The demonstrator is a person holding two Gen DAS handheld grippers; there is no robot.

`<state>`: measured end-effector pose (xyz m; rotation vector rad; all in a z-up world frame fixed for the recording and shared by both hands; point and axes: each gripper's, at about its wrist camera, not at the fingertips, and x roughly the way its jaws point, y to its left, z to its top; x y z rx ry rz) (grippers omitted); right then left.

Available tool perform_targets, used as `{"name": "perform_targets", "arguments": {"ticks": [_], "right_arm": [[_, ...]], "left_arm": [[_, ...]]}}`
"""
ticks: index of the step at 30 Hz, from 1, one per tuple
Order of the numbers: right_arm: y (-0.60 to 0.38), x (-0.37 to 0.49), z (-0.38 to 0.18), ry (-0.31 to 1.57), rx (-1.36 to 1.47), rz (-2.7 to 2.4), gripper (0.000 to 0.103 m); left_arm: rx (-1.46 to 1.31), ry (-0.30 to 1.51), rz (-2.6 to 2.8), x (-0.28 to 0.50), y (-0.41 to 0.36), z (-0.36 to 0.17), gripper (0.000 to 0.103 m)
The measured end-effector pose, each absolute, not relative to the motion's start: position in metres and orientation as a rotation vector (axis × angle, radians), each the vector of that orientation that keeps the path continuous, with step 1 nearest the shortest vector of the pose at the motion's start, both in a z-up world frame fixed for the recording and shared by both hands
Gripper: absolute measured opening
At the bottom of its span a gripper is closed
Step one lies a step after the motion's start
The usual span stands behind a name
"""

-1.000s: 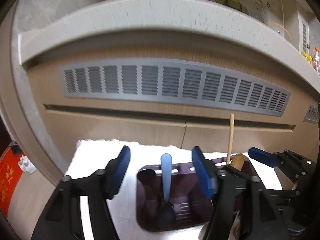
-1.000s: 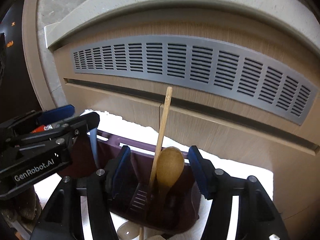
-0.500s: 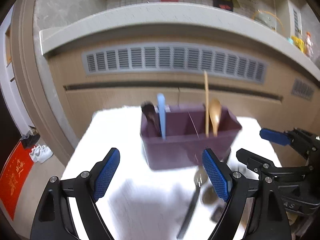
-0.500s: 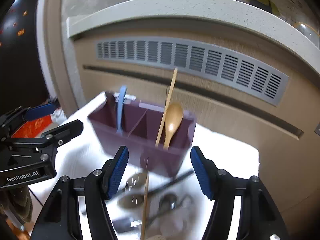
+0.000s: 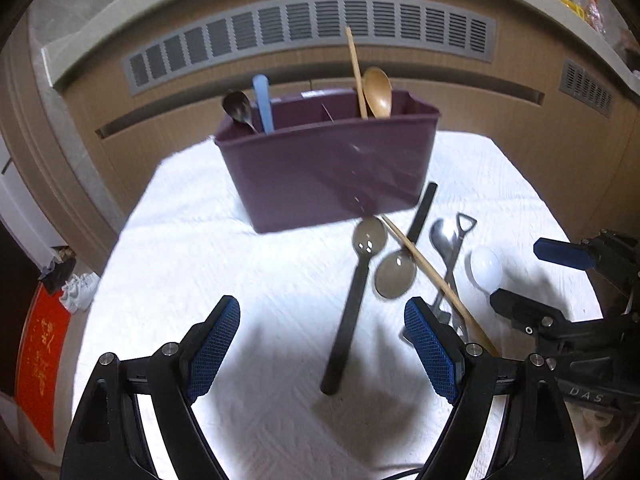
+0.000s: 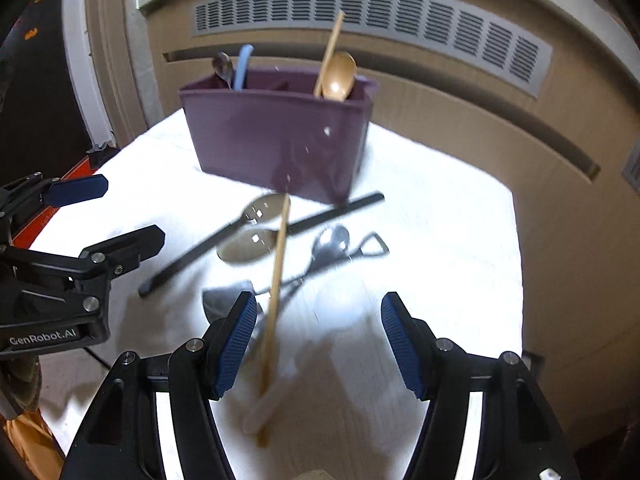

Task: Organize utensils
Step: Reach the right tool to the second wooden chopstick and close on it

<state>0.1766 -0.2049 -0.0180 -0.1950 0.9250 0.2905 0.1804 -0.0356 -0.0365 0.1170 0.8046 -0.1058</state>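
Note:
A purple utensil caddy [image 5: 328,164] [image 6: 280,140] stands on the white cloth and holds a dark spoon, a blue handle, a wooden spoon [image 5: 378,92] and a wooden stick. In front of it lie loose utensils: two black-handled spoons [image 5: 352,292] [image 6: 224,232], a wooden chopstick [image 5: 436,280] [image 6: 276,288], a metal spoon [image 5: 444,240], a small shovel-shaped metal utensil [image 6: 360,252] and a white spoon [image 5: 486,266] [image 6: 340,304]. My left gripper [image 5: 320,344] is open and empty, above the cloth short of the pile. My right gripper [image 6: 318,344] is open and empty over the chopstick and white spoon.
The white cloth [image 5: 192,264] covers a small table whose left and right edges fall away. Behind it stands a wooden cabinet front with a grey vent grille [image 5: 312,28] under a stone counter. A red mat [image 5: 40,360] lies on the floor at left.
Both grippers have pulled back and up from the caddy, which now stands farther off. The loose utensils on the cloth have come into view. Both jaws stay open.

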Motion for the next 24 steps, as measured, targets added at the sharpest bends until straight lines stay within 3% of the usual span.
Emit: {"name": "perform_targets", "arguments": {"ticks": [9,10,13,14,24], "right_arm": [[-0.219,0.173,-0.019,0.930,-0.174,0.272,0.062],[-0.220,0.173,-0.019,0.929,-0.176,0.272,0.062],[-0.220,0.175,-0.021,0.934,-0.174,0.280,0.062],[-0.219,0.177,-0.023,0.938,-0.173,0.283,0.062],[-0.225,0.173,-0.035,0.960,-0.185,0.287,0.062]], "left_arm": [[0.064,0.807,-0.359,0.186,-0.025,-0.044,0.083],[0.079,0.815,-0.363,0.188,-0.025,-0.046,0.081],[0.112,0.881,-0.370,0.207,-0.031,-0.053,0.058],[0.125,0.900,-0.373,0.216,-0.035,-0.055,0.054],[0.298,0.952,-0.464,0.265,-0.085,-0.061,0.044]]}}
